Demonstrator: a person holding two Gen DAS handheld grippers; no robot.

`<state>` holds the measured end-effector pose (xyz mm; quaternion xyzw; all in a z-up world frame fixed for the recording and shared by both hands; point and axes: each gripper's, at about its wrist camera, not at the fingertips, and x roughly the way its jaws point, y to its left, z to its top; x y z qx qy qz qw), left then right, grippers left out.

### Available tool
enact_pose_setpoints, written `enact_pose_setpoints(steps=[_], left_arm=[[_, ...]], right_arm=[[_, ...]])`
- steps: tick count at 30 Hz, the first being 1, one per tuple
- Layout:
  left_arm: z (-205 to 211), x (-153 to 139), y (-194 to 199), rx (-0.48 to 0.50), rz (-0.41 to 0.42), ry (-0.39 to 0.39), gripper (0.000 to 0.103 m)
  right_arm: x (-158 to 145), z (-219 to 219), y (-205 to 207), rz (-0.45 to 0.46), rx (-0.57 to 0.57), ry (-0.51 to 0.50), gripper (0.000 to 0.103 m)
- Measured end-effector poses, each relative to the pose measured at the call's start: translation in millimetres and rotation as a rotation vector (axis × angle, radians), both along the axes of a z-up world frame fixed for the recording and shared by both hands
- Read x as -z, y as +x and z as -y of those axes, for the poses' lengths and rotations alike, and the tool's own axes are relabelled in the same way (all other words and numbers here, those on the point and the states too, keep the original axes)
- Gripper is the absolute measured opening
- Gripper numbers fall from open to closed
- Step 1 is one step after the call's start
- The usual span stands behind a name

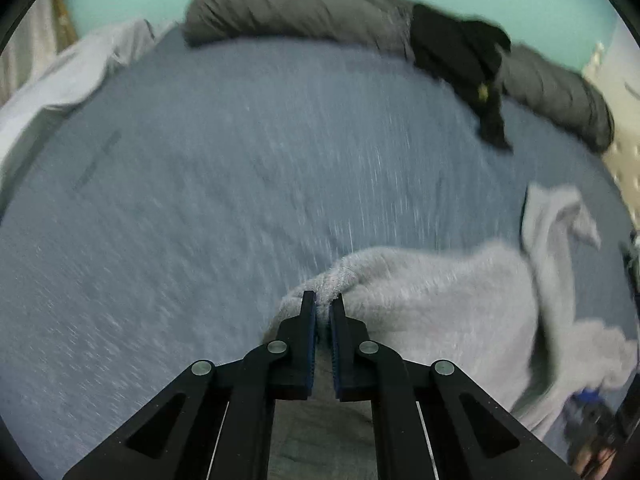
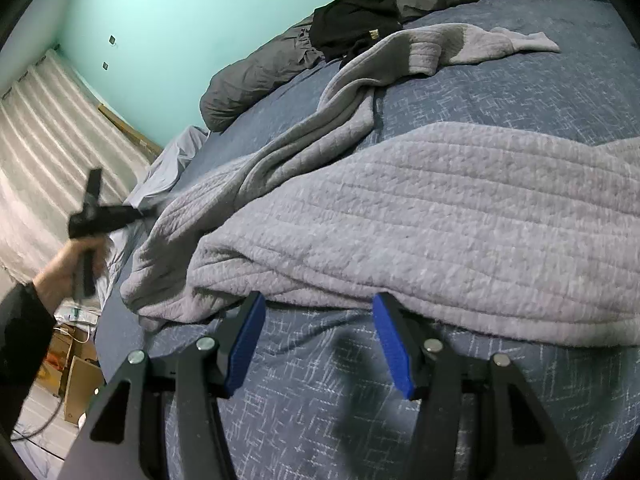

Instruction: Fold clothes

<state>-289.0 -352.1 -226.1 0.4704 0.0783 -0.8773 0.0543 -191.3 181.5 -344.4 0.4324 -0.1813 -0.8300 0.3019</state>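
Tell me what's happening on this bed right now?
A person is folding a grey quilted sweater that lies spread on a blue bedspread, using a handheld gripper in each hand. The left gripper is shut on a bunched edge of the sweater. The right gripper sits open at the sweater's near hem, its pads not pressing on the fabric. A black garment and a dark grey duvet lie along the far side, untouched.

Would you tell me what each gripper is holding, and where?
Left gripper pinches the grey sweater at a bunched edge fold. Right gripper holds nothing.
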Motion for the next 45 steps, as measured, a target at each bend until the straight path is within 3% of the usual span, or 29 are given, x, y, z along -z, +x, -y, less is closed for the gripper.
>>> enact_pose_setpoints(steps=[7, 10, 12, 15, 18, 19, 24, 28, 35, 45], left_arm=[[1.8, -59.0, -54.2, -0.05, -0.116, -0.051, 0.006], [5.3, -70.6, -71.6, -0.121, -0.194, -0.046, 0.006], [3.3, -50.6, -91.5, -0.116, -0.122, 0.017, 0.01], [-5.0, -16.7, -100.0, -0.074, -0.019, 0.01, 0.021], [5.0, 1.2, -86.4, -0.089, -0.006, 0.038, 0.042], [10.7, 5.0, -77.9, -0.096, -0.012, 0.049, 0.044], [36.4, 20.9, -28.5, -0.127, -0.031, 0.115, 0.045], [51.2, 38.9, 8.3, -0.131, -0.018, 0.126, 0.05], [50.9, 97.8, 45.7, -0.137, 0.077, 0.299, 0.054], [23.5, 107.7, 67.4, -0.052, 0.057, 0.209, 0.054]], right_arm=[[-1.4, -1.5, -4.2, -0.03, 0.013, 0.05, 0.057], [-1.6, -2.4, -6.6, -0.04, 0.023, 0.063, 0.057], [-1.8, -3.0, -7.8, -0.046, 0.029, 0.069, 0.057], [-0.3, -4.5, -9.9, -0.04, 0.03, 0.063, 0.057], [-0.3, -4.9, -9.9, -0.037, 0.03, 0.059, 0.057], [-0.9, -5.3, -9.0, -0.039, 0.03, 0.058, 0.057], [-2.8, -6.2, -7.8, -0.039, 0.033, 0.046, 0.057], [-2.1, -6.6, -6.4, -0.036, 0.037, 0.039, 0.057], [-2.7, -5.5, -5.6, -0.037, 0.037, 0.046, 0.057], [-2.4, -8.7, -10.1, -0.032, 0.038, 0.042, 0.057]])
